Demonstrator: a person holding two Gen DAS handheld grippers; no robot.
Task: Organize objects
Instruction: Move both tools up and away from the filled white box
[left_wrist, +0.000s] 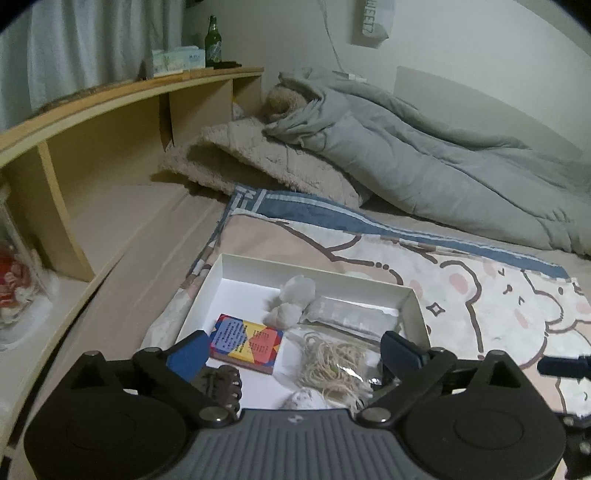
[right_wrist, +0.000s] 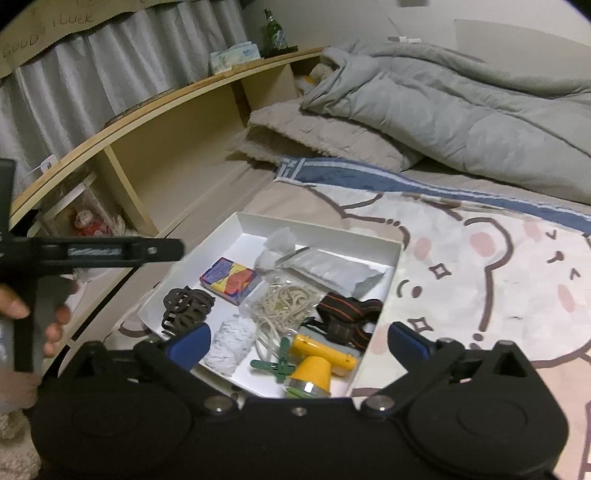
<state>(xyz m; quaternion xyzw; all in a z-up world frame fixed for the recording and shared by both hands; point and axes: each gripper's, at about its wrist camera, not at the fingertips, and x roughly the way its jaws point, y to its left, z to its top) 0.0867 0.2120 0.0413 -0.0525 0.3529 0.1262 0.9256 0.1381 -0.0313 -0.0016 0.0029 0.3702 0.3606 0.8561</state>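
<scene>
A white shallow box lies on a cartoon-print blanket. It holds a colourful card pack, a brown hair claw, a bag of rubber bands, a silver foil pouch, a white yarn roll, a yellow headlamp with striped strap, and a green clip. My left gripper is open and empty over the box's near end. My right gripper is open and empty above the box's near edge.
A wooden bedside shelf runs along the left, with a green bottle and tissue box on top. A grey duvet and beige fleece blanket lie behind. The left handle and hand show at the left.
</scene>
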